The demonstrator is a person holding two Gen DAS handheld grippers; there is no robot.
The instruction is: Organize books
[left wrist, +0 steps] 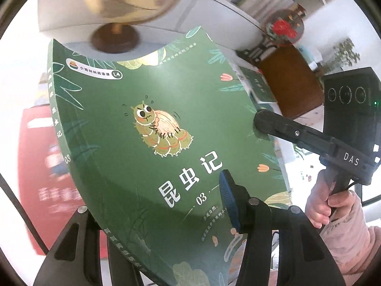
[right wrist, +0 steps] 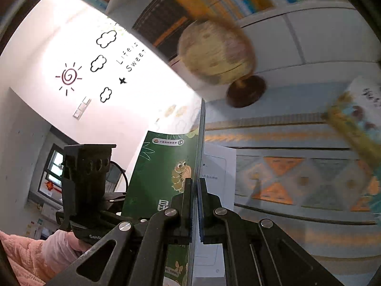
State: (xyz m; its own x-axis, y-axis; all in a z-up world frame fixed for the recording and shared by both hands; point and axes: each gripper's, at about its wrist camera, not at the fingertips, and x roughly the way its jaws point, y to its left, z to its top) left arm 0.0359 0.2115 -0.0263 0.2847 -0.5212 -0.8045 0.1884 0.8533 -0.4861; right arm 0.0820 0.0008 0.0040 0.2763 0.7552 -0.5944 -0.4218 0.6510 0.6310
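Green book point(left wrist: 152, 124): paper cover with a smooth, low-sheen finish that takes faint highlights; printed illustration and lettering.
My left gripper point(left wrist: 166, 214): matt black plastic arms with bright, polished metal pivot pins.
My left pads point(left wrist: 227, 200): blue, finely ribbed, rubbery looking.
My right gripper point(right wrist: 195, 205): matt black plastic, silver metal pins, ribbed blue pad faces pressed on the book cover.
Sleeve point(left wrist: 352, 238): pink cloth, fluffy and textured.
Globe point(right wrist: 215, 52): yellowish sphere, smooth; finish is blurred.
Globe base point(right wrist: 246, 90): dark brown, wood-like, slight gloss.
Table covering point(right wrist: 297, 181): patterned cloth, matt.
White sheet point(right wrist: 218, 166): plain matt paper.
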